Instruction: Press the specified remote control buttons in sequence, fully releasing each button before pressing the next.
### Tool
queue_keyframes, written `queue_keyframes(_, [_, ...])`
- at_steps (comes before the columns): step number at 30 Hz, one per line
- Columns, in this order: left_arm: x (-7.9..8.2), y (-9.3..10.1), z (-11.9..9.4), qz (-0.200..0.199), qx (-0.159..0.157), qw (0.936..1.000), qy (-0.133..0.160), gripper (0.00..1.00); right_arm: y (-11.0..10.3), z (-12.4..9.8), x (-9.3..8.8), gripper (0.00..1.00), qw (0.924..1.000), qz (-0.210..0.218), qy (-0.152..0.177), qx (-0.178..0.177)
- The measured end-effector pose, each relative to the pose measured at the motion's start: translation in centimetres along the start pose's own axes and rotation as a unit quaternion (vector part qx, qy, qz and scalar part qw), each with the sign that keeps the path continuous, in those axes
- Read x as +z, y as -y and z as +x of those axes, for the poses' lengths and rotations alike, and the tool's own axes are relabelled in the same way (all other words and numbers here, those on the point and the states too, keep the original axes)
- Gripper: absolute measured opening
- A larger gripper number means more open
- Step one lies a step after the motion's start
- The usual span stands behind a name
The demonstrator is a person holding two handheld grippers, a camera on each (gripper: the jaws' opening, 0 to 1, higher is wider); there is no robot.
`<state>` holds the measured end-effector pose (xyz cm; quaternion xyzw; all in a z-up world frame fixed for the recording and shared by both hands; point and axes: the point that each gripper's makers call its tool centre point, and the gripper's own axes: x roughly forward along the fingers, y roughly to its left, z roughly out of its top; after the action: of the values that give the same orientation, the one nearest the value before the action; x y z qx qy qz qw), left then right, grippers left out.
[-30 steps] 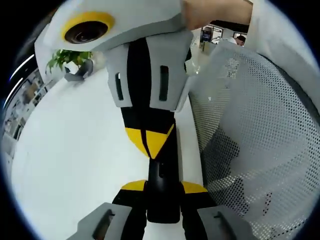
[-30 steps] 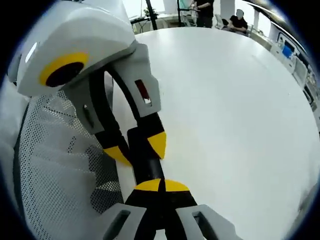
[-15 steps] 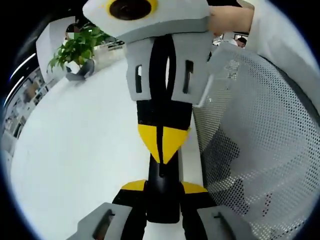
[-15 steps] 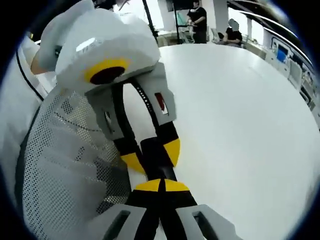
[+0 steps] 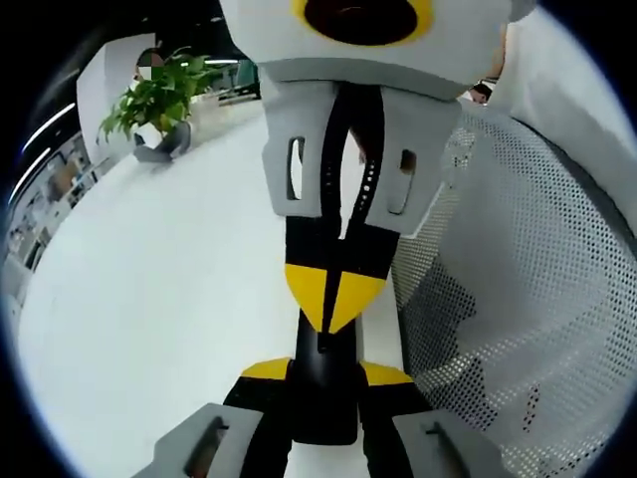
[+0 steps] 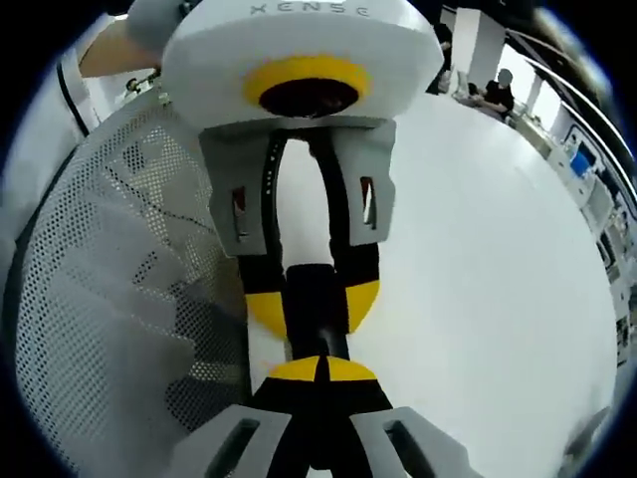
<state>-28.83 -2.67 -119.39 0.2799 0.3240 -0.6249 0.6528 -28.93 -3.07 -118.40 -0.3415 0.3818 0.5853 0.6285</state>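
- L gripper [image 5: 323,373]: in the left gripper view its two yellow-tipped jaws come up from the bottom and clamp a black remote [image 5: 323,413] between them. The remote sticks out forward along the jaws, over the white table [image 5: 149,329].
- R gripper [image 5: 333,304]: enters that same view from the top, pointing down. Its yellow tips are pressed together into one wedge with nothing between them. The wedge's point meets the top face of the remote, just past the L jaw tips.
- Which button sits under that point: can't tell (the face is too dark to read).
- Right gripper view, same set-up from the other side: R gripper [image 6: 320,370] at the bottom, jaws drawn tight together, tips right at the near end of the remote [image 6: 318,329].
- L gripper [image 6: 315,299] faces the camera there, its body at the top and one yellow pad on each side of the remote, squeezing it.
- Surroundings: a white mesh panel [image 5: 518,299] stands just beside both grippers, to the right in the left gripper view and to the left [image 6: 109,299] in the right gripper view.
- A potted plant [image 5: 154,95] sits at the far edge of the table, well apart from the remote.
- The tabletop [image 6: 478,299] stretches away behind the grippers, w/ a person [image 6: 495,97] seated far beyond it.
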Motion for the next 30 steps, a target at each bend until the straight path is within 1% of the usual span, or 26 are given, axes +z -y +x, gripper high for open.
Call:
queue_keyframes(1, [0.00, 0.00, 0.00, 0.000, 0.000, 1.0000, 0.000, 0.24, 0.01, -0.03, 0.01, 0.00, 0.9999, 0.010, 0.003, 0.002])
queue_keyframes(3, [0.01, 0.00, 0.00, 0.000, 0.000, 1.0000, -0.001, 0.24, -0.03, -0.15, 0.01, 0.00, 0.9998, 0.015, 0.010, 0.008])
queue_keyframes(5, [0.01, -0.02, 0.00, -0.001, 0.000, 1.0000, 0.000, 0.24, -0.08, -0.20, -0.05, 0.00, 0.9997, 0.016, 0.016, 0.010])
queue_keyframes(9, [0.03, -0.01, -0.03, -0.003, -0.001, 1.0000, 0.002, 0.24, -0.33, -0.11, 0.57, 0.00, 0.9995, 0.011, 0.028, 0.010])
queue_keyframes(10, [0.03, -0.02, -0.03, -0.003, -0.001, 1.0000, 0.002, 0.24, -0.22, 0.02, 0.65, 0.00, 0.9996, 0.007, 0.027, 0.006])
queue_keyframes(11, [0.03, -0.02, -0.03, -0.003, 0.000, 1.0000, 0.003, 0.24, -0.01, 0.16, 0.24, 0.00, 0.9999, 0.002, 0.012, 0.000])
queue_keyframes(12, [0.03, -0.02, -0.03, -0.004, 0.000, 1.0000, 0.003, 0.24, -0.08, 0.26, 0.52, 0.00, 0.9998, -0.006, 0.017, 0.003])
queue_keyframes(14, [0.02, -0.03, 0.00, -0.003, 0.001, 1.0000, 0.004, 0.24, 0.04, 0.23, 0.42, 0.00, 1.0000, 0.000, 0.008, 0.004])
queue_keyframes(16, [0.01, -0.04, 0.01, -0.003, 0.001, 1.0000, 0.004, 0.24, 0.04, 0.29, 0.42, 0.00, 1.0000, -0.004, 0.002, 0.005])
queue_keyframes(19, [0.04, 0.00, 0.00, -0.003, 0.000, 1.0000, 0.007, 0.24, -0.06, 0.32, 0.34, 0.00, 0.9996, -0.028, -0.008, 0.001])
queue_keyframes(20, [0.05, 0.00, 0.00, -0.003, 0.000, 1.0000, 0.008, 0.24, -0.07, 0.32, 0.33, 0.00, 0.9993, -0.035, -0.010, -0.001])
queue_keyframes(24, [0.06, 0.01, 0.02, 0.003, -0.005, 1.0000, 0.008, 0.24, 0.11, 0.32, 0.33, 0.00, 0.9991, -0.040, -0.010, 0.000])
queue_keyframes(25, [0.07, 0.01, 0.03, 0.004, -0.006, 0.9999, 0.007, 0.24, 0.12, 0.31, 0.33, 0.00, 0.9992, -0.039, -0.008, 0.000])
queue_keyframes(28, [0.09, 0.03, 0.01, 0.006, -0.007, 0.9999, 0.006, 0.24, 0.16, 0.19, 0.41, 0.00, 0.9997, -0.003, 0.023, 0.006])
queue_keyframes(29, [0.09, 0.03, 0.01, 0.005, -0.007, 0.9999, 0.007, 0.24, 0.19, 0.13, 0.36, 0.00, 0.9995, -0.006, 0.029, 0.010])
queue_keyframes(30, [0.09, 0.03, 0.01, 0.004, -0.006, 0.9999, 0.008, 0.24, 0.09, 0.08, 0.47, 0.00, 0.9988, 0.014, 0.045, 0.013])
